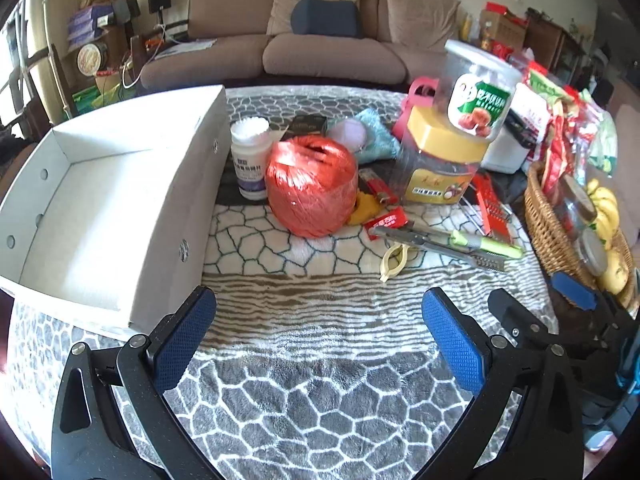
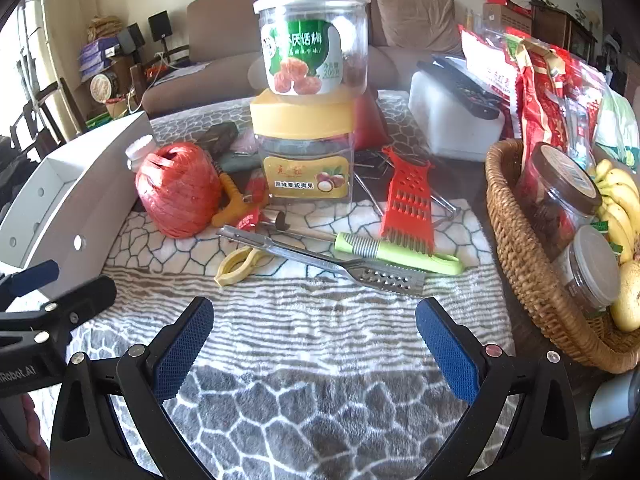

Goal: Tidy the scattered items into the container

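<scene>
Here I hold both sets of jaws spread wide and empty over the blanket [image 1: 320, 400]. Ahead-left of my left gripper [image 1: 320, 344] sits the empty box [image 1: 100, 200]; twine [image 1: 312, 186] lies straight ahead. Beyond my right gripper [image 2: 314, 348] lie a clip [image 2: 236, 266], tongs [image 2: 320, 260], grater [image 2: 408, 204]; stacked jars [image 2: 308, 120] stand behind.

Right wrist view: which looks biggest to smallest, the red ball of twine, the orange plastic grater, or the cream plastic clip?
1. Red ball of twine
2. Orange plastic grater, somewhat smaller, though it lies flat, so this is unsure
3. Cream plastic clip, clearly smallest
</scene>
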